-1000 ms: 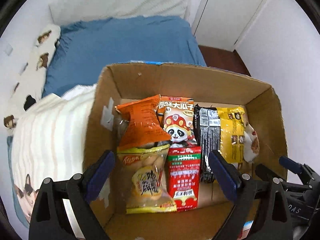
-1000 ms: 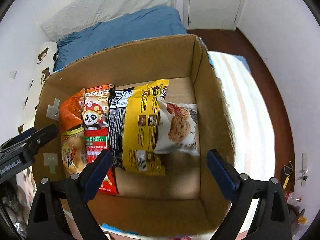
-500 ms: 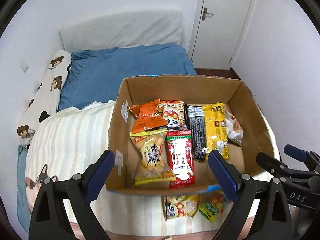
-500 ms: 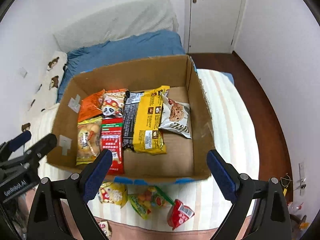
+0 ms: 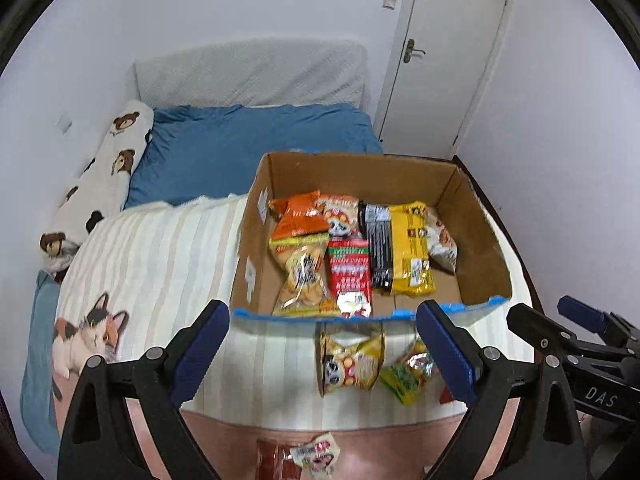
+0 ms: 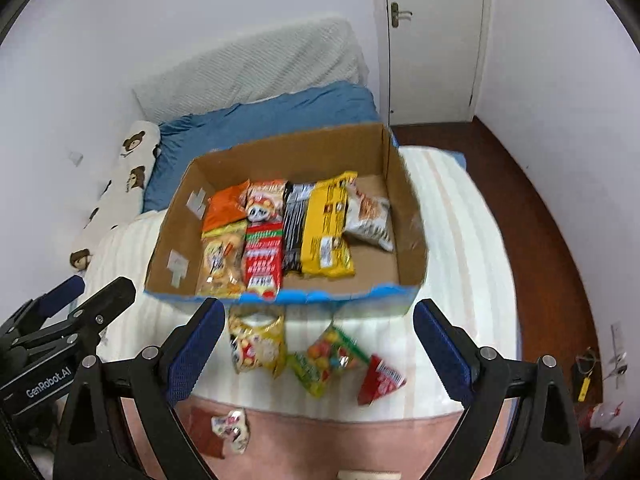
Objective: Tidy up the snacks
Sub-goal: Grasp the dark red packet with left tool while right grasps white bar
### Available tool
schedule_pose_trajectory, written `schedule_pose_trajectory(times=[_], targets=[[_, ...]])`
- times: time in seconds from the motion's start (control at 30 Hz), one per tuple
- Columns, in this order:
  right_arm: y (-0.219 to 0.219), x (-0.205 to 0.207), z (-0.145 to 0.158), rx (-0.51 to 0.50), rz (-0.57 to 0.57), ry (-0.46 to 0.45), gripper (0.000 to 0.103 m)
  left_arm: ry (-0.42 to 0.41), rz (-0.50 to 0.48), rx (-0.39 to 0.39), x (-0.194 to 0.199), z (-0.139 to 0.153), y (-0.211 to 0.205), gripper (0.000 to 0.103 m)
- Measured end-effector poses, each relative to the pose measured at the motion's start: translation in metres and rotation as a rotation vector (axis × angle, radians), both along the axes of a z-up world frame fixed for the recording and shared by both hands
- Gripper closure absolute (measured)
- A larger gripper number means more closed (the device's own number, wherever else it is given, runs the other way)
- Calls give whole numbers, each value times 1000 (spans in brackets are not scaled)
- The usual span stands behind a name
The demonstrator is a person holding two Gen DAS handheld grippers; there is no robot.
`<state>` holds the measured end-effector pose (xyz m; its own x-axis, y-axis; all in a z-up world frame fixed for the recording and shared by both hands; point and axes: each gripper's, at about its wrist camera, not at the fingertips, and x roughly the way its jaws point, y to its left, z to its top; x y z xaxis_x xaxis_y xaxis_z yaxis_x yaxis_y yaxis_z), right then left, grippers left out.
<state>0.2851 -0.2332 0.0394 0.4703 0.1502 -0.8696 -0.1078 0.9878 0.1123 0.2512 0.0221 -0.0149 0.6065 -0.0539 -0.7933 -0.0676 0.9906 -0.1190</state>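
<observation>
We are holding the left gripper point(image 5: 326, 342) and right gripper point(image 6: 316, 340) spread wide and empty above the striped bed point(image 6: 460, 240). The cardboard box point(image 6: 408, 216) is sitting there, holding 6 snack packets point(image 6: 324, 228); 3 loose snacks point(image 6: 320, 356) are lying just before it.
</observation>
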Motion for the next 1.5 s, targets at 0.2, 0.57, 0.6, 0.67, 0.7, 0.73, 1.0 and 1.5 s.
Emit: schedule_pose_trajectory(times=[0.2,0.57,0.6,0.67,0.7,0.73,1.0,1.5], targets=[[-5,-22,-50,45,3,172,6,150,10,14,-24,-51,10,7],[-59,-118,-175,16,-103,559,6,582,15,13,-81,-201,33,7],[-64,-128,-186,14,-112,591,6,603,8,13,-82,-210,33,7],[-68,-144,-205,-2,-109,642,6,628,-15,24,-82,-227,29,7],[-67,-150,-211,-5,-105,655,6,637,-27,33,-80,-235,26,7],[-66,-156,-219,-15,-96,670,6,636,-33,31,-78,-240,24,7],[-58,-159,-231,-49,-101,599,40,609,-21,30,-76,-240,30,45],[-7,-143,-233,-10,18,642,21,705,101,-66,-129,-260,69,43]])
